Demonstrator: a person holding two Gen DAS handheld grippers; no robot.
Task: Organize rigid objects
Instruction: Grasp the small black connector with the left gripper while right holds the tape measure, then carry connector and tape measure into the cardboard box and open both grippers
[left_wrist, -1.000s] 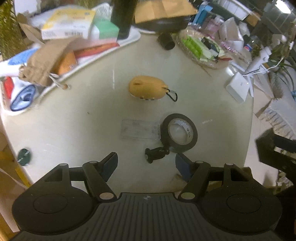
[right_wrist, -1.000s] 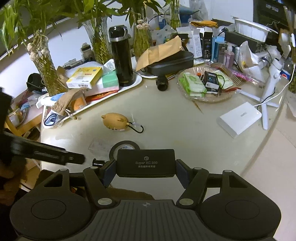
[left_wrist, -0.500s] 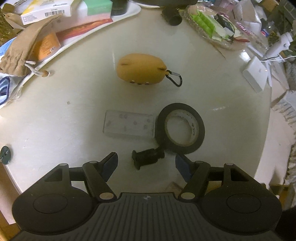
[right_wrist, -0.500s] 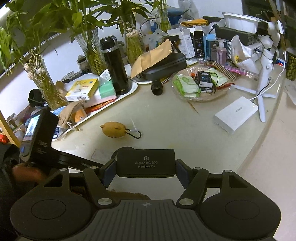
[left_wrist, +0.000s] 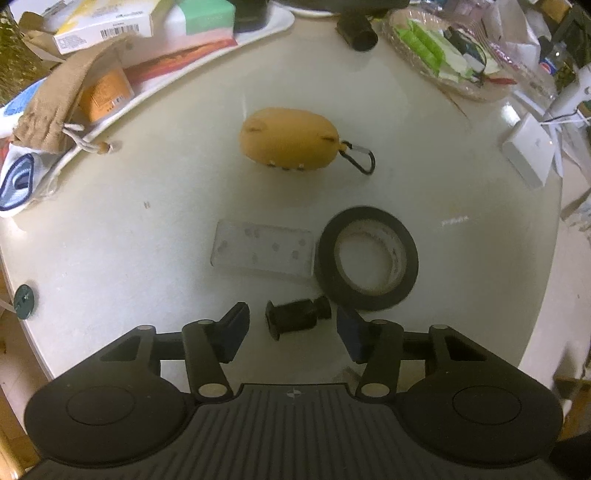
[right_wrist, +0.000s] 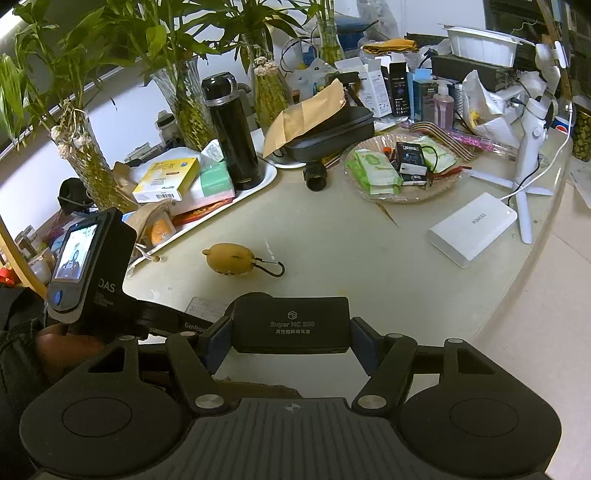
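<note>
tape roll (left_wrist: 368, 258): black | pouch (left_wrist: 290, 144): mustard yellow | table (left_wrist: 147, 236): cream | case (right_wrist: 291, 325): black

On the pale round table (left_wrist: 110, 258) lay one yellow-brown egg-shaped pouch with a carabiner (left_wrist: 288, 144), one black roll of tape (left_wrist: 367, 258), one clear drilled plastic plate (left_wrist: 262, 251) and one small black knob-shaped fitting (left_wrist: 295, 318). Farther back stood one tall black flask (right_wrist: 231, 129) and one white rectangular power bank (right_wrist: 471, 227).

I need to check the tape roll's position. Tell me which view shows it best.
The left wrist view: the tape roll lies flat and whole on the table, beside the clear plate. In the right wrist view only a sliver shows above the held black case.
</note>
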